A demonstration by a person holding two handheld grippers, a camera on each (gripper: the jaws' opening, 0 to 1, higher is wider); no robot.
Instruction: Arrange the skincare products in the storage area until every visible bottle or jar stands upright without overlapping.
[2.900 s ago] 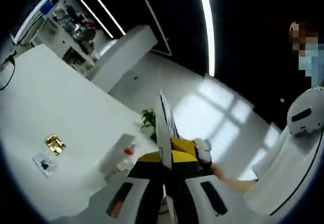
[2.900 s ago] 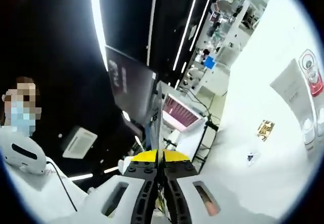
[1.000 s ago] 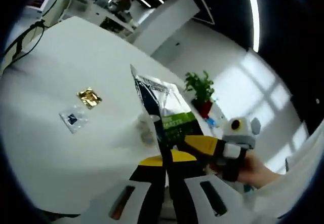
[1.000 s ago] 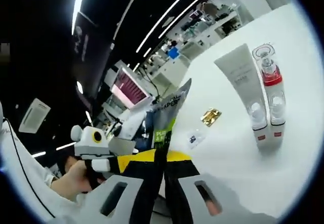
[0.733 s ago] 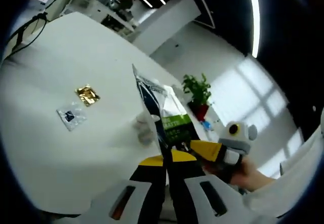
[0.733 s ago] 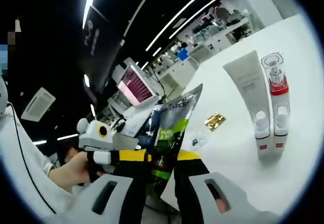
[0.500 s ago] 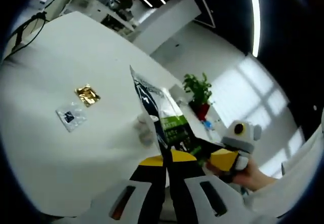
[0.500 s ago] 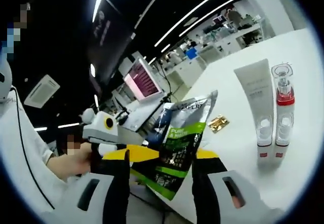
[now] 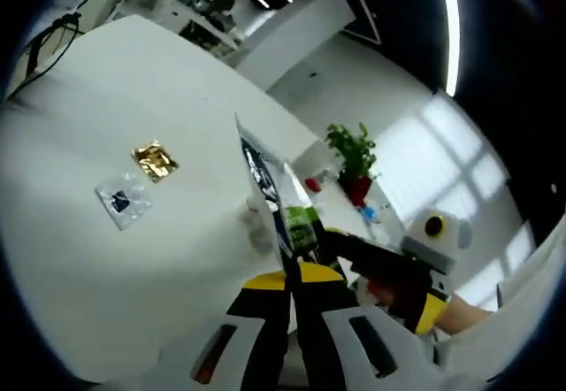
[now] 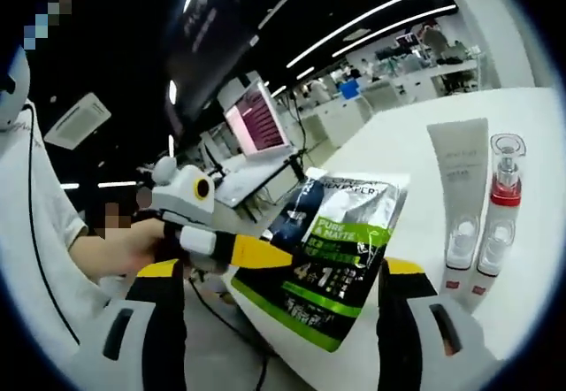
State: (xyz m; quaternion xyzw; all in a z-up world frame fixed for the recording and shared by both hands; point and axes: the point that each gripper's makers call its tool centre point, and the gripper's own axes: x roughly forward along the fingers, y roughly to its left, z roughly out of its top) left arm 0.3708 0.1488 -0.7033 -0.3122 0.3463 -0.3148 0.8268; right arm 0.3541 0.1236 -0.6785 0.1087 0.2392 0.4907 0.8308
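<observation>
The left gripper is clenched on the lower edge of a dark-and-green pouch, holding it up above the white table. The right gripper has its jaws spread wide, 1 on each side of the pouch. On the table, a white tube and a red-banded bottle stand just beside each other, near a gold sachet and a clear sachet.

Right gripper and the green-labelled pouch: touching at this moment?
Apart. In the right gripper view the right gripper has its jaws spread wide, with gaps on both sides of the pouch, which the left gripper clamps.
</observation>
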